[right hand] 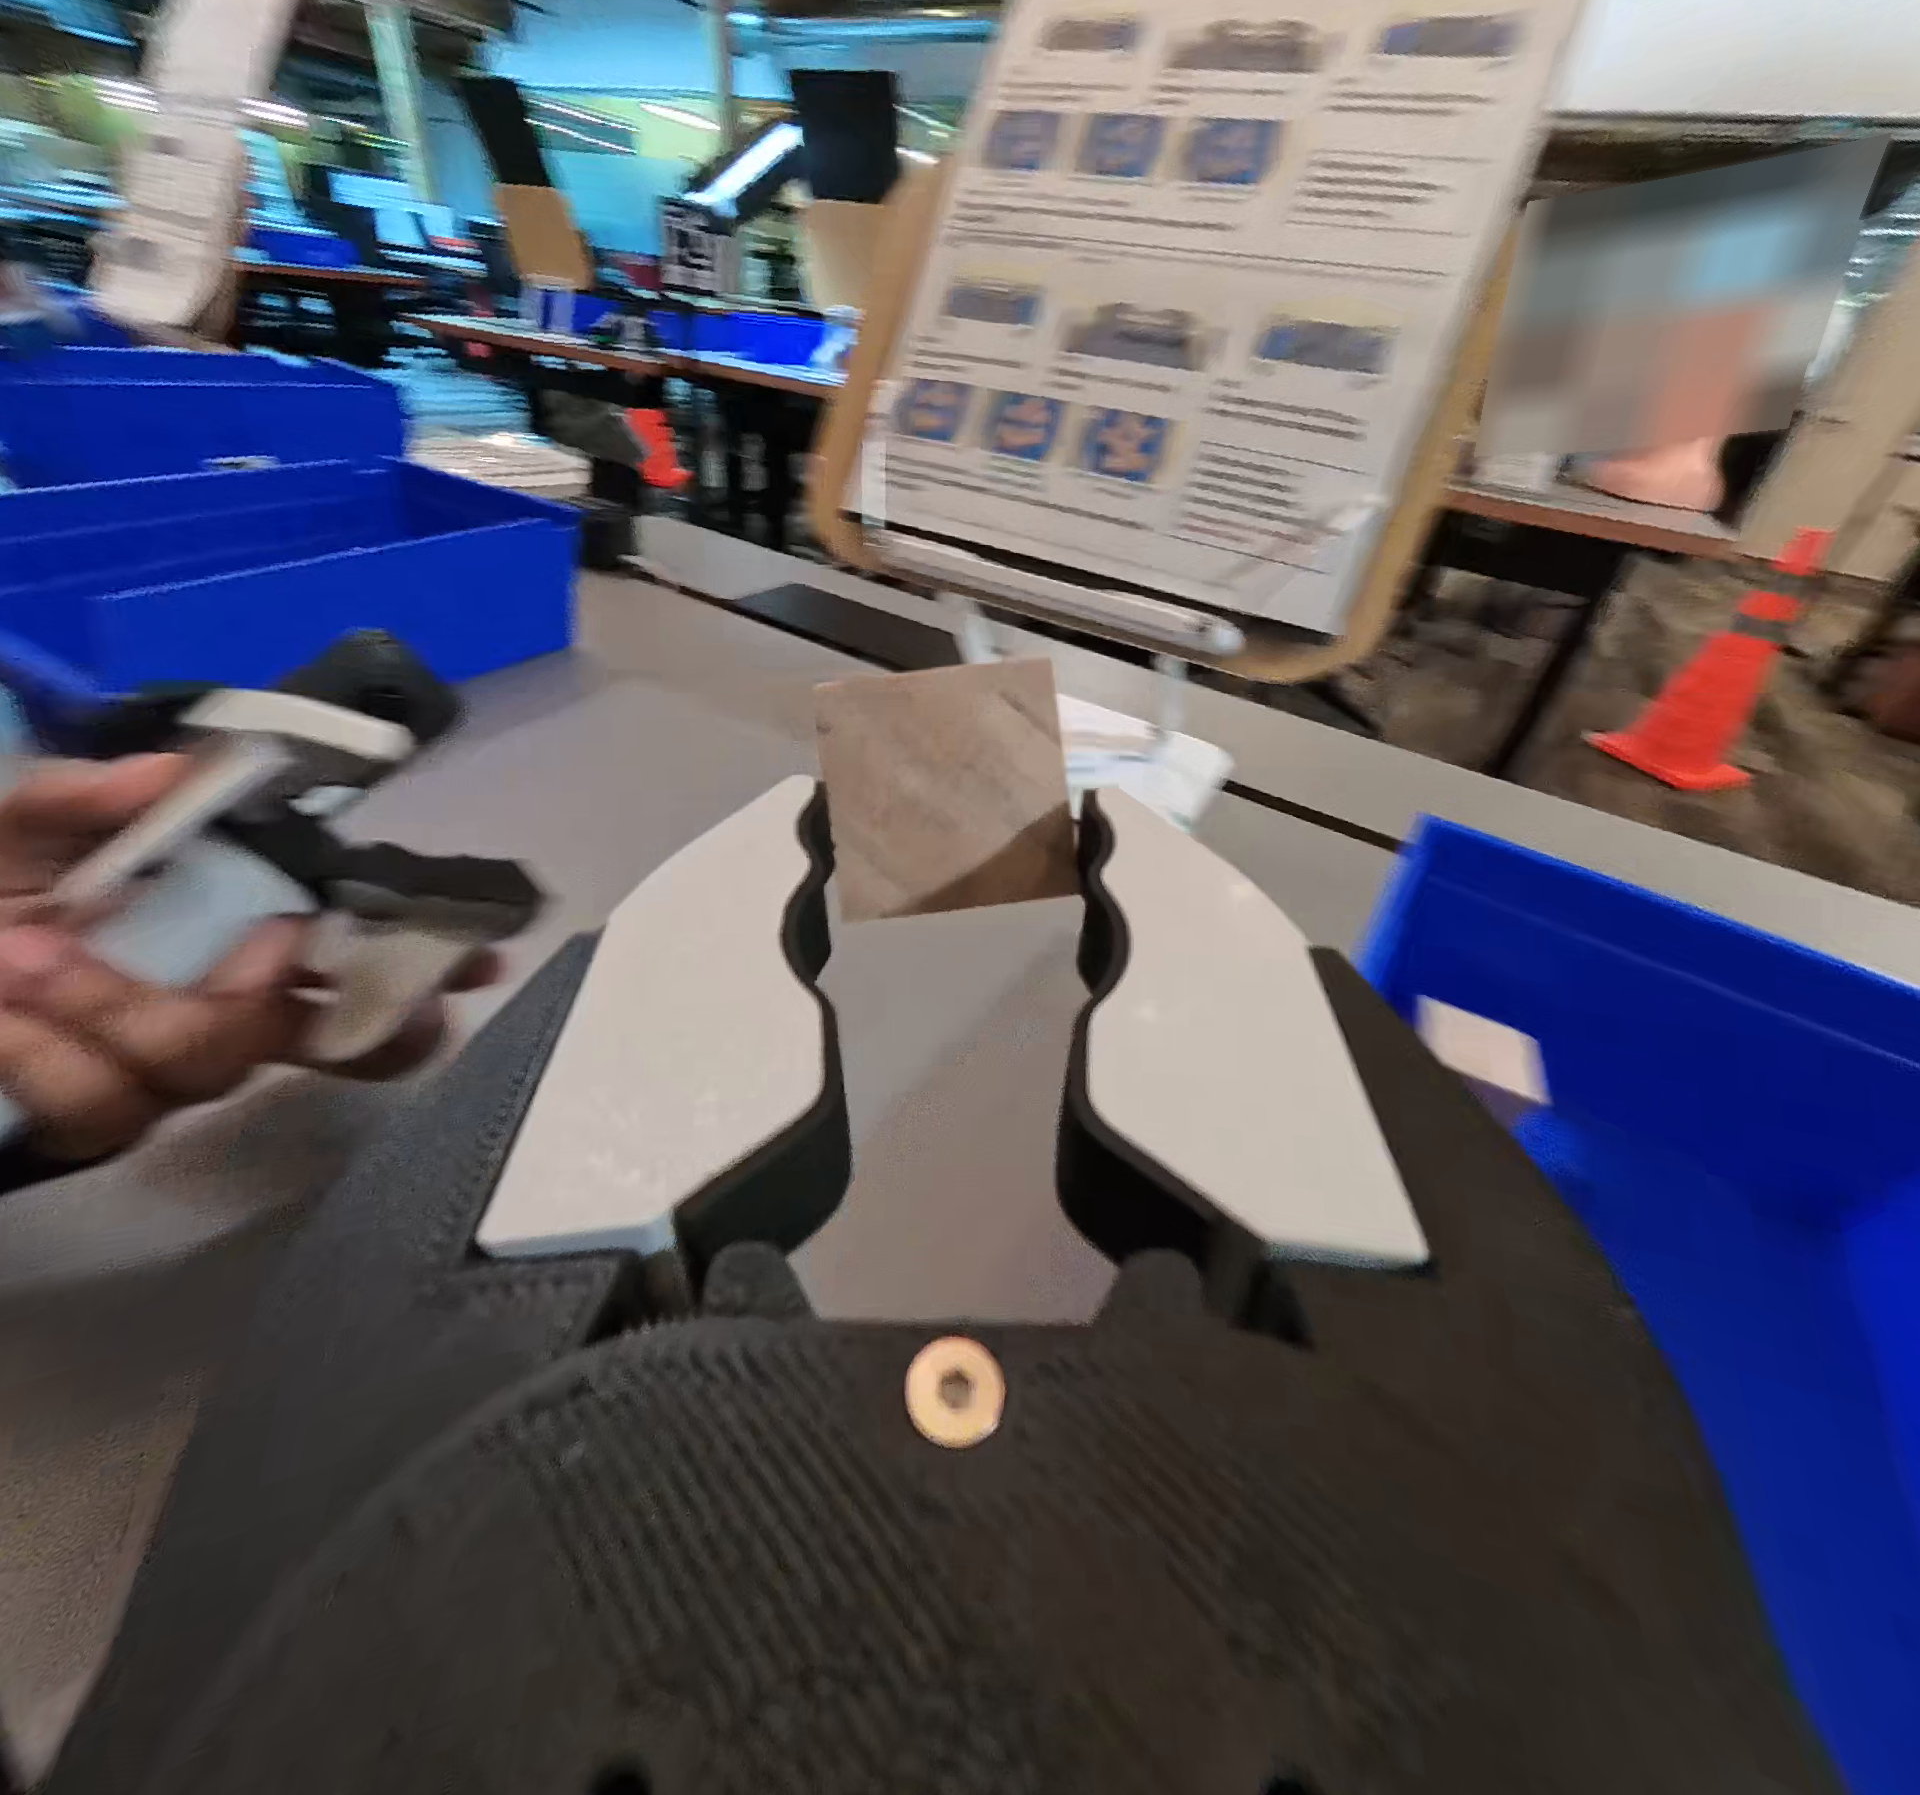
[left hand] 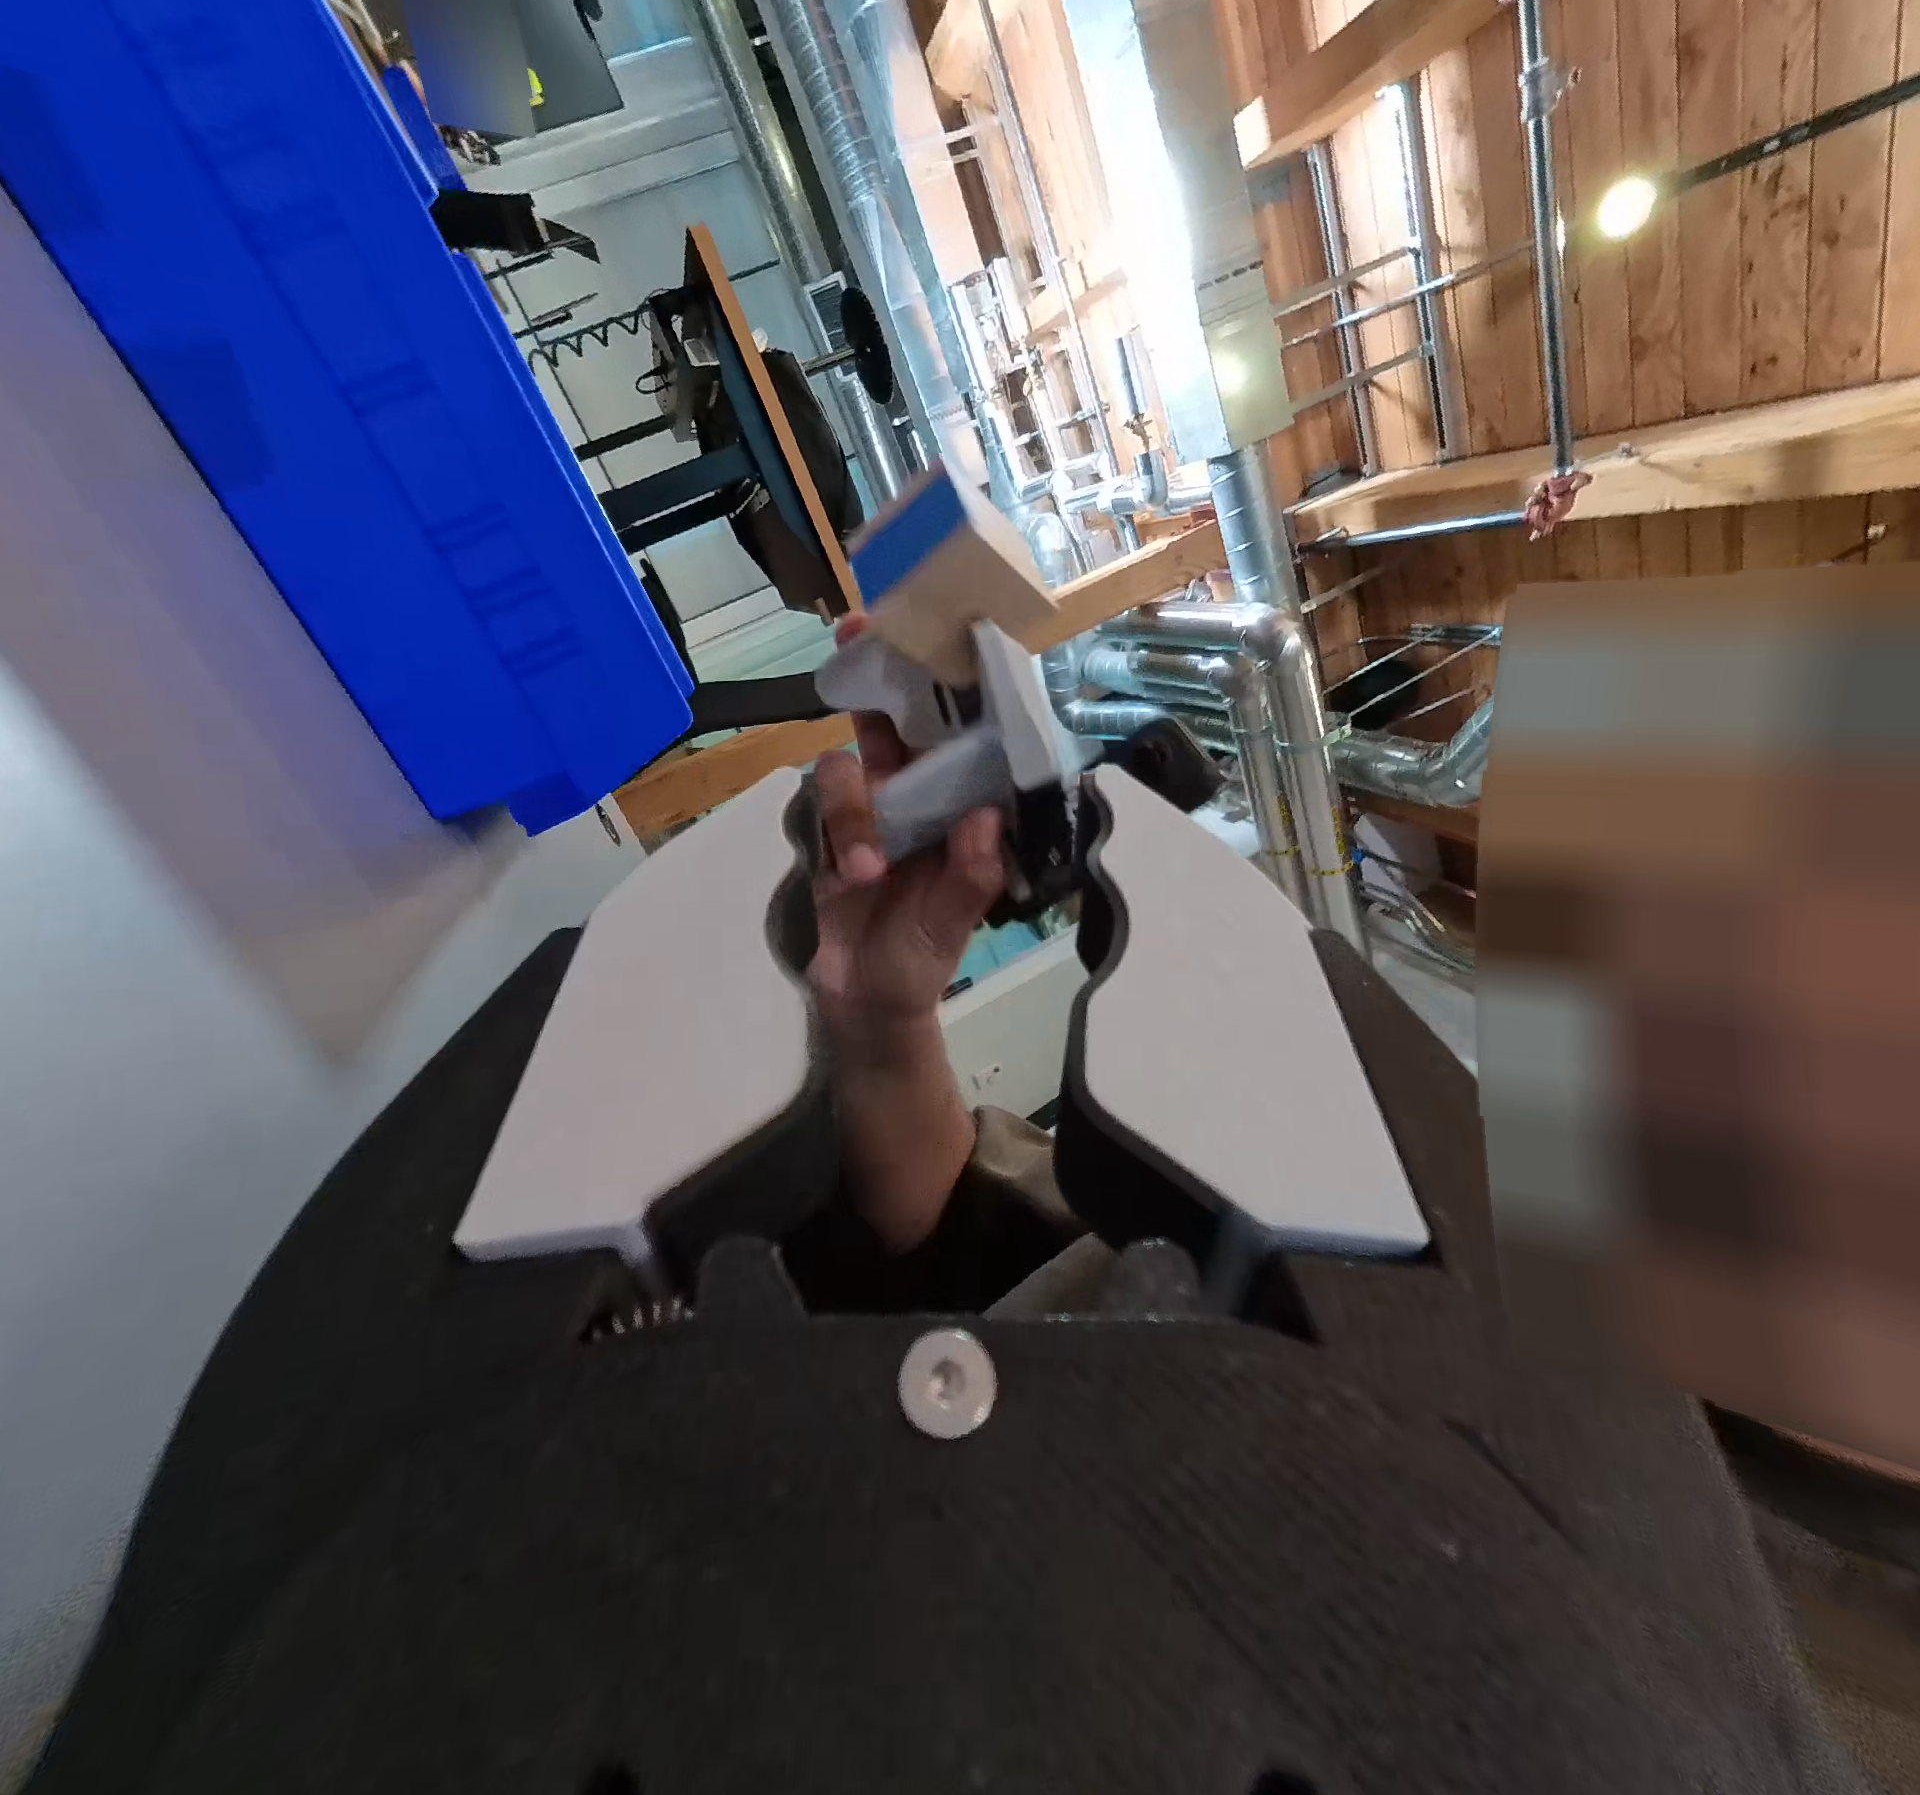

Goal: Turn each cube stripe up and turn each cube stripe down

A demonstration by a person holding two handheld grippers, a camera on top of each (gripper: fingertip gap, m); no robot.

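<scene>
My right gripper (right hand: 951,810) is shut on a wooden cube (right hand: 940,789) and holds it above the grey table (right hand: 644,758); a plain wood face turns toward its camera. In the left wrist view the same cube (left hand: 961,592) shows a blue face with a pale band (left hand: 904,540), held between the fingers of the right gripper (left hand: 925,644), with a hand (left hand: 894,924) on its handle. My left gripper (left hand: 948,800) is open and empty, rolled on its side, a short way from the cube. It also shows blurred at the left of the right wrist view (right hand: 468,810).
Blue bins stand at the left (right hand: 291,582) and close at the right (right hand: 1662,1070). An instruction board (right hand: 1195,239) on a stand rises behind the cube. An orange cone (right hand: 1704,696) stands on the floor beyond. A blue bin (left hand: 312,343) fills the left wrist view's left side.
</scene>
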